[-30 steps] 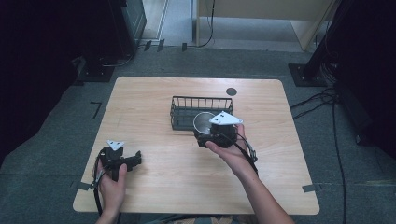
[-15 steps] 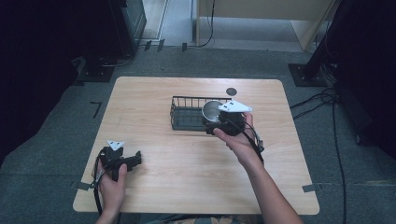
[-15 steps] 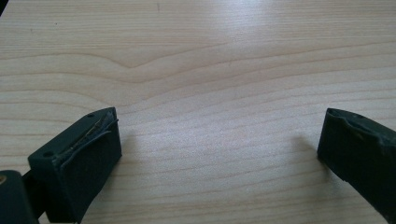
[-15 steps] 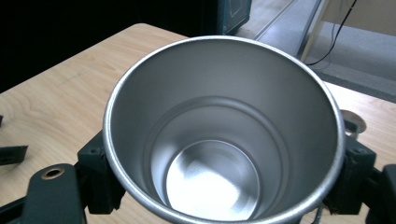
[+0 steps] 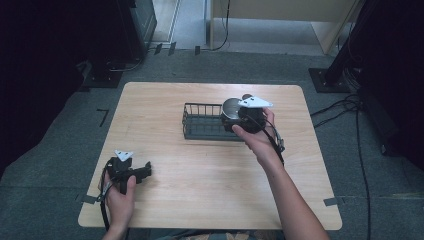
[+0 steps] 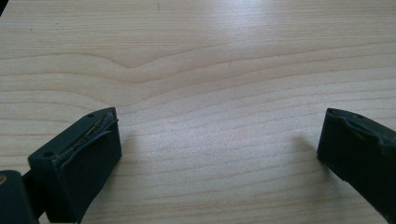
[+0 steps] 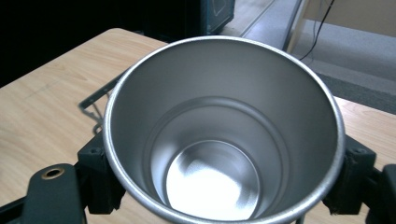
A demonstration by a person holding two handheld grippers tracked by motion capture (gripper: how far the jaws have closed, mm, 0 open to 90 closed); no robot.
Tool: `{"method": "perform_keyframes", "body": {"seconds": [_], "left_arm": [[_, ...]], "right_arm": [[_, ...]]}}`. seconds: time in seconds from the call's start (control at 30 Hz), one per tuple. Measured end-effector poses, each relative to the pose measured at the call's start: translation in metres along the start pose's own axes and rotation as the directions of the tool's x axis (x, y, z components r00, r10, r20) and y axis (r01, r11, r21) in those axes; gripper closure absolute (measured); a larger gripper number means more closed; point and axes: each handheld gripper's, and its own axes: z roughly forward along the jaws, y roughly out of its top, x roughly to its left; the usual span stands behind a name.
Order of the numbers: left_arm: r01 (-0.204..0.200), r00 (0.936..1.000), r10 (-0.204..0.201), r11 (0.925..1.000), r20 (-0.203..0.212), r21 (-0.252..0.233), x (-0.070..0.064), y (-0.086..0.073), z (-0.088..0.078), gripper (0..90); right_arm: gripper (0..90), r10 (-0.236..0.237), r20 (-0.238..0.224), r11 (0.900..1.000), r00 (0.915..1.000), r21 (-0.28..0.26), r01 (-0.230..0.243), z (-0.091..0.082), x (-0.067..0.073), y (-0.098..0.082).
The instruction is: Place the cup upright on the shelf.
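A shiny steel cup (image 5: 230,107) hangs tilted over the right end of a black wire basket (image 5: 202,122) at the table's middle. My right gripper (image 5: 235,118) is shut on it. In the right gripper view the empty cup (image 7: 219,140) sits with its mouth toward the camera, and the right gripper (image 7: 224,179) clamps its sides with both jaws. A corner of the basket (image 7: 95,106) shows at the left behind it. My left gripper (image 5: 142,171) rests near the front left of the table. It is open (image 6: 219,149) over bare wood with nothing between its jaws.
The wooden table (image 5: 165,100) has a small dark round object (image 5: 246,96) just beyond the cup, partly behind the gripper's plate. Cables (image 5: 350,107) and dark stands lie on the floor to the right and at the back.
My right gripper has carried the cup up and away from the basket's front side, toward its right end. The left gripper has stayed put.
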Motion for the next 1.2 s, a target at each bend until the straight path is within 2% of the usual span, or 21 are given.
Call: {"method": "perform_keyframes", "body": {"seconds": [0.33, 0.53, 0.9, 1.2], "left_arm": [[-0.002, 1.0000, 0.002, 1.0000, 0.000, 0.002, 0.000, 0.000, 0.000, 0.0], [-0.002, 1.0000, 0.002, 1.0000, 0.000, 0.002, 0.000, 0.000, 0.000, 0.0], [-0.002, 1.0000, 0.002, 1.0000, 0.000, 0.002, 0.000, 0.000, 0.000, 0.0], [-0.002, 1.0000, 0.002, 1.0000, 0.000, 0.002, 0.000, 0.000, 0.000, 0.0]], "right_arm": [[18.3, 0.016, 0.042, 1.000, 0.9990, 0.018, -0.016, 0.019, -0.012, 0.007], [18.3, 0.002, 0.068, 1.000, 0.9977, 0.012, -0.003, 0.030, -0.015, 0.004], [18.3, 0.028, 0.068, 0.997, 0.9973, 0.065, -0.033, 0.047, -0.020, -0.009], [18.3, 0.022, 0.063, 0.996, 0.9978, 0.088, -0.028, 0.054, -0.018, -0.012]]}}
